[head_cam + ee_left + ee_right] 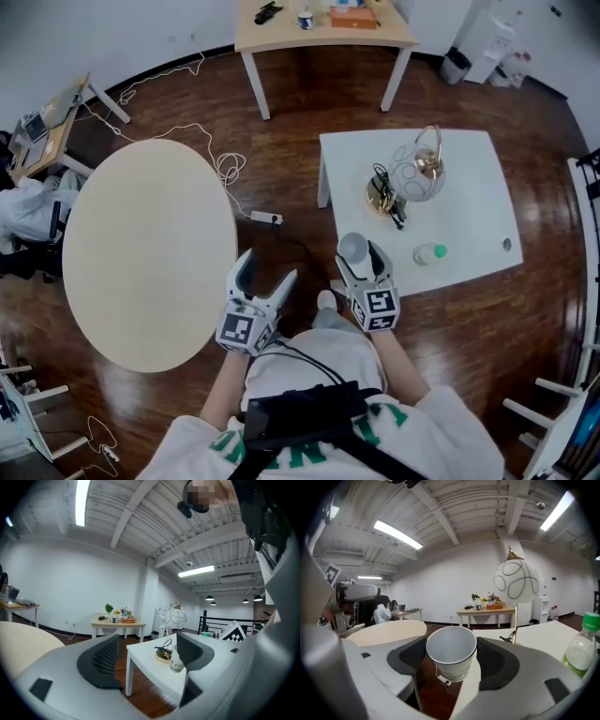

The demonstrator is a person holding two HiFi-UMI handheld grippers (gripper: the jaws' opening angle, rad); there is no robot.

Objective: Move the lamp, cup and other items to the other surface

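A white paper cup (352, 246) sits between the fingers of my right gripper (356, 254) at the near left corner of the square white table (469, 187). In the right gripper view both pads press the cup (451, 651), its mouth tilted toward the camera. The globe lamp (417, 173) stands on its brass base (382, 194) mid-table. A green-capped bottle (429, 253) lies near the front edge. My left gripper (255, 291) hangs open and empty over the floor between the two tables. In its view the lamp (174, 619) and the cup (176, 663) are ahead.
A large round beige table (141, 253) stands to the left. A cable and power strip (265, 217) lie on the wooden floor between the tables. A small object (506, 245) rests at the white table's right edge. A wooden table (323, 33) with several items is farther back.
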